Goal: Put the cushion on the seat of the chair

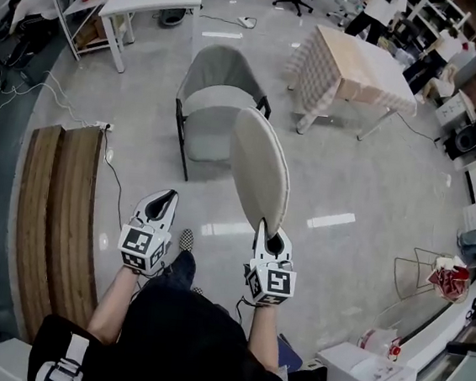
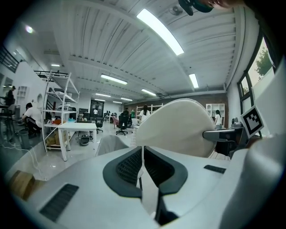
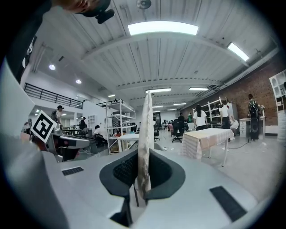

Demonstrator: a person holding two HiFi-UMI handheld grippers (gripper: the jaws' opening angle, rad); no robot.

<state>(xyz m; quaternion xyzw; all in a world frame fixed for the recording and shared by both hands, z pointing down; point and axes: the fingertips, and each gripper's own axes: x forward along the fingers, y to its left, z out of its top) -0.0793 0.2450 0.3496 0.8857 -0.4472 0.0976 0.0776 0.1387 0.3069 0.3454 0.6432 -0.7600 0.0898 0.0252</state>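
One cushion [image 1: 260, 169] on edge, long axis toward chair [image 1: 216, 100]; right gripper [image 1: 266, 233] jaws pinch it; left gripper [image 1: 166, 199] jaws together.

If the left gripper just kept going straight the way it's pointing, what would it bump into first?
Most likely the grey chair, which stands ahead of the left gripper with only floor between them. The cushion is off to its right. Depth is hard to judge.

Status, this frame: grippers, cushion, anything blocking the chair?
Right gripper clamped on cushion edge, held upright. Left gripper shut, empty. Chair ahead, seat bare, no obstacle seen.
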